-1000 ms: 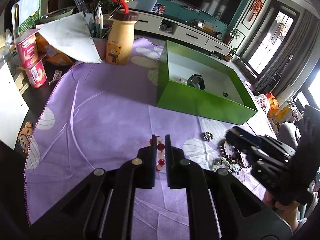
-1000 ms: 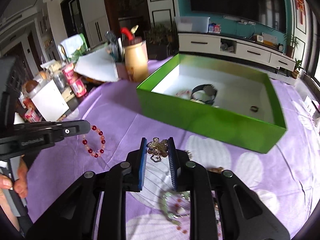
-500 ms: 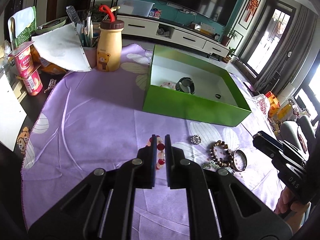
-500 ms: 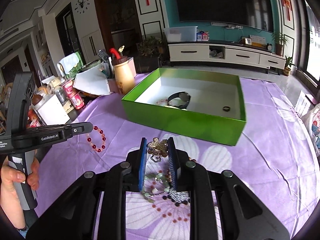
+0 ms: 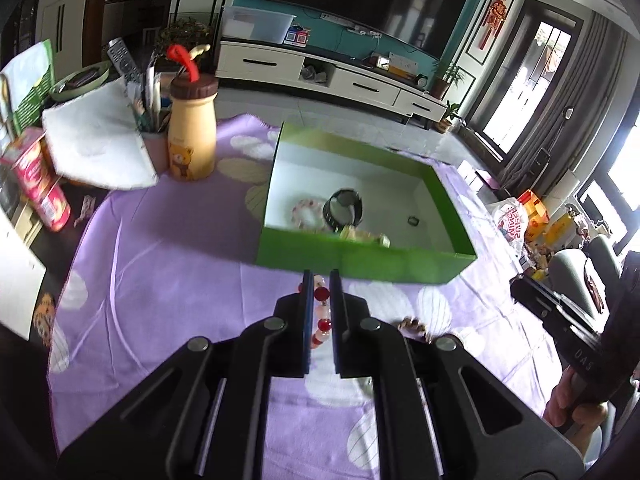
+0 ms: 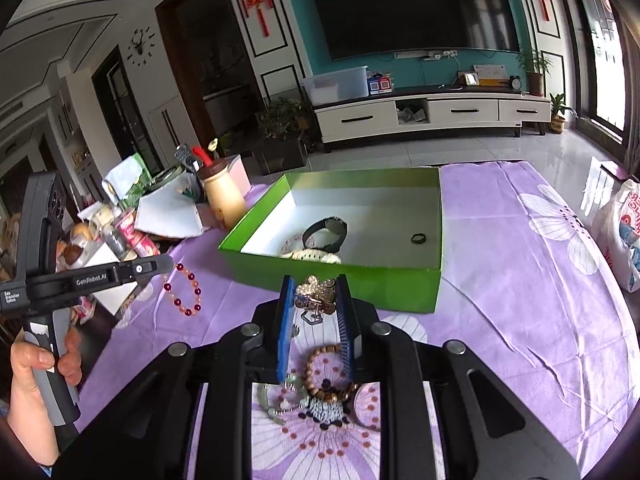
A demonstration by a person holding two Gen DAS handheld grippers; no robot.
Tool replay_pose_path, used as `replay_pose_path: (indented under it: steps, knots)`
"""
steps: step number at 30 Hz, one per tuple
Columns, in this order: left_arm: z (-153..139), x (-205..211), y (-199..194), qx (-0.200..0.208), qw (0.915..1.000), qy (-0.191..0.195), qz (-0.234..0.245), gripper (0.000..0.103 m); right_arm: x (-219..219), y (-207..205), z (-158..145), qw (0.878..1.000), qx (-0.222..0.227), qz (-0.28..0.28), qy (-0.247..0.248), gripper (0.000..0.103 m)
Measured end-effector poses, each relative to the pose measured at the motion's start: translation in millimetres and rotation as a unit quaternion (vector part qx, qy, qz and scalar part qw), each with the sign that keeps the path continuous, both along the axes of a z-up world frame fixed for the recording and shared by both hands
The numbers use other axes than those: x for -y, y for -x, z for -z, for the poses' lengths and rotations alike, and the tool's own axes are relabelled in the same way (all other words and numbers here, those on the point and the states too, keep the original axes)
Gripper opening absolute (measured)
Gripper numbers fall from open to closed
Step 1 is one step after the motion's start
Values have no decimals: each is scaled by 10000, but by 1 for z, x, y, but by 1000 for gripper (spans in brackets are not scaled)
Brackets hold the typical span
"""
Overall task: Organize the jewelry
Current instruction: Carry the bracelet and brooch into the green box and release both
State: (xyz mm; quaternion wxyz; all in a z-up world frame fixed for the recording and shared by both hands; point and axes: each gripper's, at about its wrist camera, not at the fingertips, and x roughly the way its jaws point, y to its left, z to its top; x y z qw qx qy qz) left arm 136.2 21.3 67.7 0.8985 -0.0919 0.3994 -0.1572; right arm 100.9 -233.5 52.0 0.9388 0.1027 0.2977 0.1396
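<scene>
Beside the green box [image 6: 344, 284], purple cloth [image 6: 520, 288] lies bare

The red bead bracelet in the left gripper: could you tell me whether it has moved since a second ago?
Yes. The red bead bracelet, clamped in the left gripper, has been carried toward the green box, now nearly at its near wall.

A dark television [image 6: 412, 4] hangs on the teal wall [image 6: 298, 20] above a long white cabinet [image 6: 432, 114]. Pale glossy floor tiles [image 6: 460, 154] catch daylight from tall windows [image 5: 516, 92] with grey curtains [image 5: 560, 120].
</scene>
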Motion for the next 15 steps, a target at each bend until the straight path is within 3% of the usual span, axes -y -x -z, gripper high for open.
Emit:
replay_pose_path:
  steps: [8, 15]
  knots:
    - [-22, 21, -55, -3, 9999, 3, 141, 7, 13, -36, -19, 9999, 18, 82, 59, 20]
    - [-21, 43, -111, -167, 9997, -112, 152, 7, 23, -76, -17, 9995, -167, 174, 220, 21]
